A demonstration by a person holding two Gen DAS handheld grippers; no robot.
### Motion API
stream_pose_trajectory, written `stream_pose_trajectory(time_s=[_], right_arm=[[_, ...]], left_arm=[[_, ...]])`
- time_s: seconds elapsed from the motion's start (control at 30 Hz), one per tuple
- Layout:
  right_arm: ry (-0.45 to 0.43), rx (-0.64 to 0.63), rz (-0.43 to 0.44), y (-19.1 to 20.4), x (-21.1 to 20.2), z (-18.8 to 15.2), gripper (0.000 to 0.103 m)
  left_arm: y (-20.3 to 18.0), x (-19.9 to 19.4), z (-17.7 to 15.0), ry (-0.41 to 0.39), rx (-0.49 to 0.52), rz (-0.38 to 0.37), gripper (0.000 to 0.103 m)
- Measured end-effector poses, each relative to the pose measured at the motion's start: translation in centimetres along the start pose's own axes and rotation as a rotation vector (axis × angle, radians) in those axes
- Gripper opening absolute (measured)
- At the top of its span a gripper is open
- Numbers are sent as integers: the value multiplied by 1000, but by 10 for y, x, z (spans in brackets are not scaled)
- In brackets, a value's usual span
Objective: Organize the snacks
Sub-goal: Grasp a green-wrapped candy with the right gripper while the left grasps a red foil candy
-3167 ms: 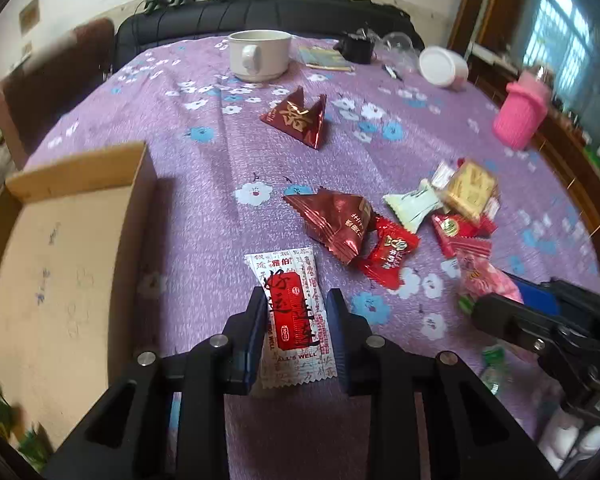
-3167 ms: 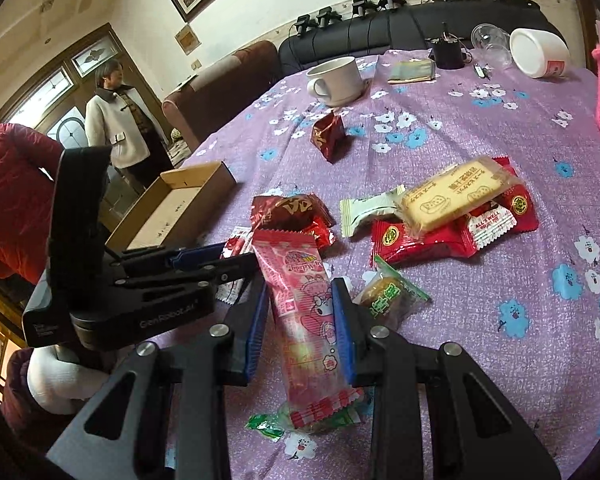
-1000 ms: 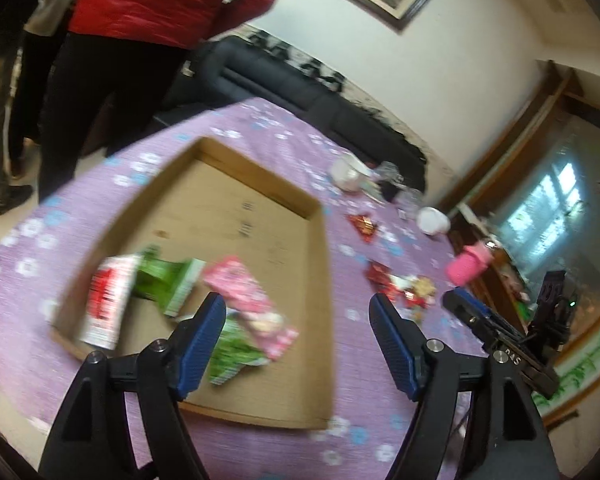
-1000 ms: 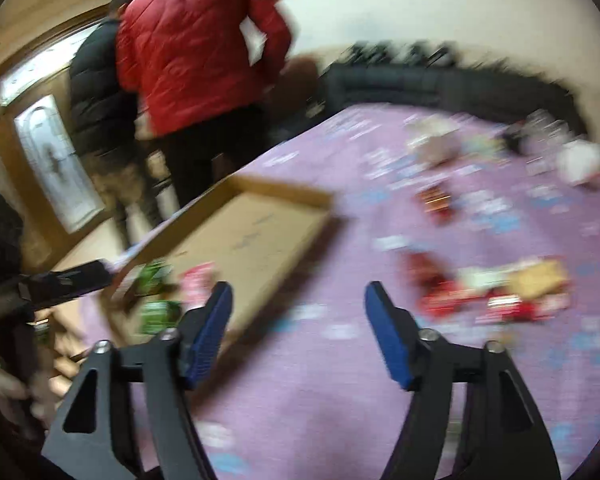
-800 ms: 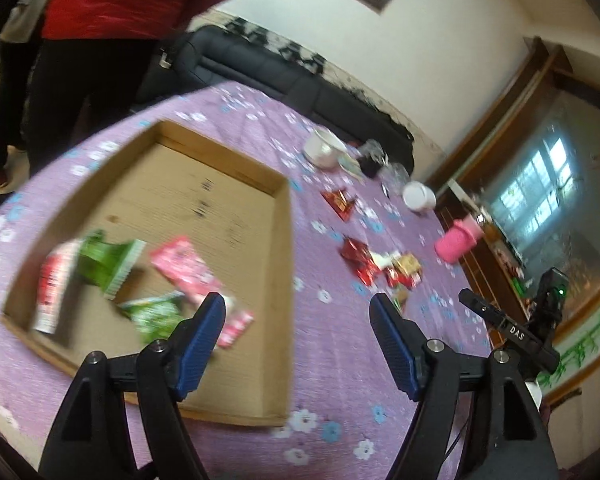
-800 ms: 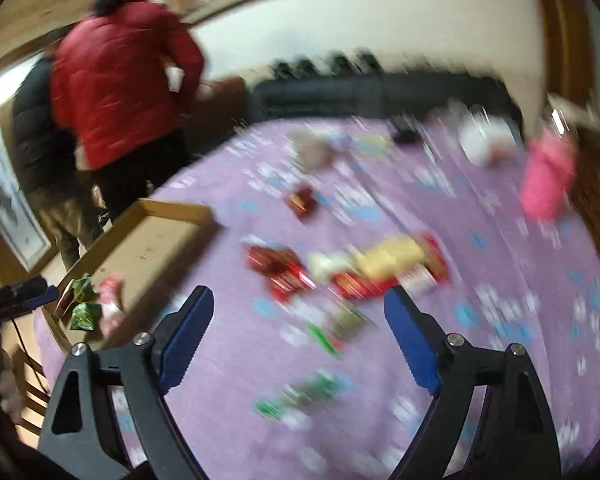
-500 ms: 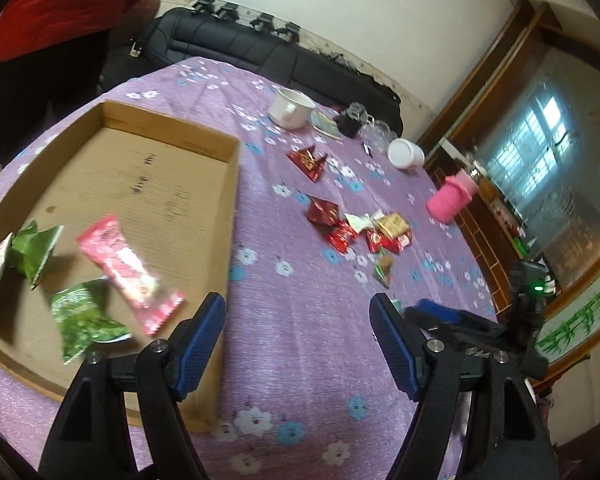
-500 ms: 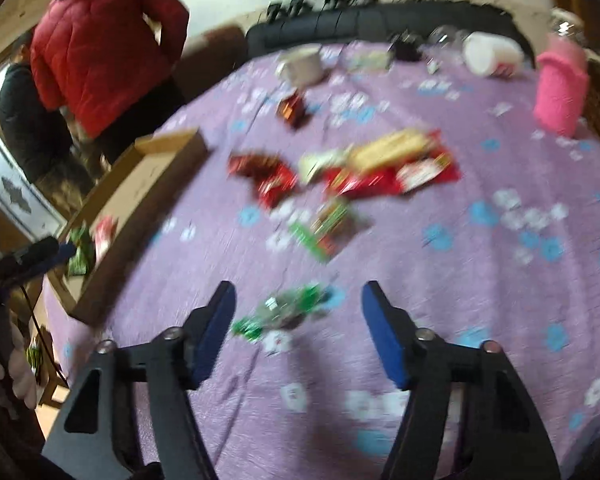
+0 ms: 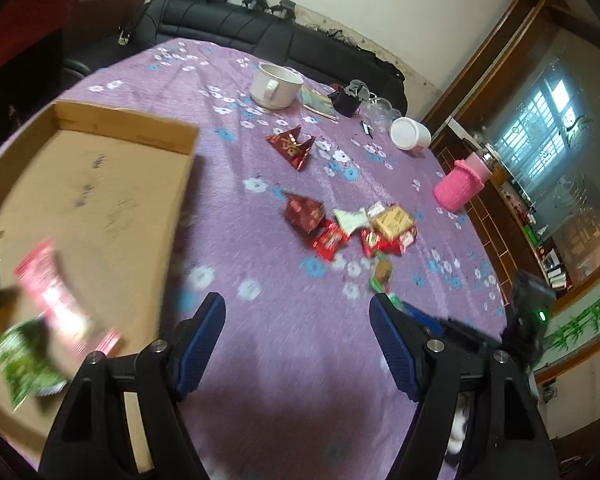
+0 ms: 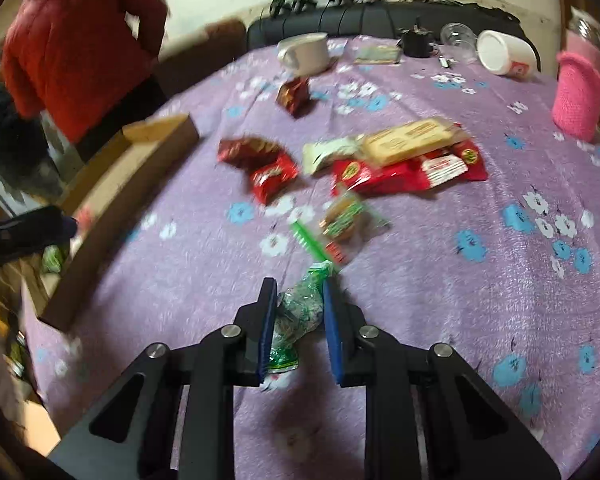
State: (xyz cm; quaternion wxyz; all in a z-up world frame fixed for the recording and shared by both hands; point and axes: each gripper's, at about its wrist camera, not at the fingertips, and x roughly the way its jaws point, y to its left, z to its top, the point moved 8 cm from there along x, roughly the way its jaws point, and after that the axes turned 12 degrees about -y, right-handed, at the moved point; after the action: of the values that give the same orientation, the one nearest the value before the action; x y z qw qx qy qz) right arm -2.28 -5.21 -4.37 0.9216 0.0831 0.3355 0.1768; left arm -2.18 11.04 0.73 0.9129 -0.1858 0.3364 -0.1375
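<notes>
Living room w/ a black sofa behind, purple flowered surface (image 10: pixel 440 280) covered in snacks. Right gripper (image 10: pixel 296 312) has its jaws closing in on a crinkly green candy wrapper (image 10: pixel 300 308) lying on the cloth, pads either side and about touching it, so it's mid-grab imo, not lifted yet. Straight ahead of those jaws sits a clear green-striped packet (image 10: pixel 344 224), and further out the red packs (image 10: pixel 404 170) w/ a biscuit pack (image 10: pixel 412 142) on top.

Left gripper (image 9: pixel 298 320) is spread wide, holding nothing, hovering over bare cloth. The cardboard box (image 9: pixel 100 184) is off to the left of its jaws, w/ a pink pack (image 9: pixel 56 300) and green ones (image 9: pixel 24 360) already inside.

Next move prob: clamp firm, lift, carry over to the box, drop it in.

Labels: too blurry to read, tbh. Some gold print on the dark red pouch (image 9: pixel 292 146), can't make it out.
</notes>
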Motion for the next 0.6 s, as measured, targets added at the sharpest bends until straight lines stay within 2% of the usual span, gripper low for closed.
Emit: stream_pose_trajectory(time_s=[0.1,0.23,0.4,0.5,0.53,0.6], right_arm=[[-21,42,6,-10,-2,6,25],[12,75,23,-12,3,3,25],[17,79,34,-12,4,2,25],[18,80,37,-11,4,2,25],[18,81,37,-11,4,2,25],[18,83,39,-11,4,2,25]], left_arm=[[-6,31,19,1,0,-6,74],[-8,72,35,12,19,3,74],[-6,112,33,49,39,33,74],[-15,128,25,85,58,16,73],[-18,128,24,73,95,28,71],[-23,131,21,90,117,19,33]])
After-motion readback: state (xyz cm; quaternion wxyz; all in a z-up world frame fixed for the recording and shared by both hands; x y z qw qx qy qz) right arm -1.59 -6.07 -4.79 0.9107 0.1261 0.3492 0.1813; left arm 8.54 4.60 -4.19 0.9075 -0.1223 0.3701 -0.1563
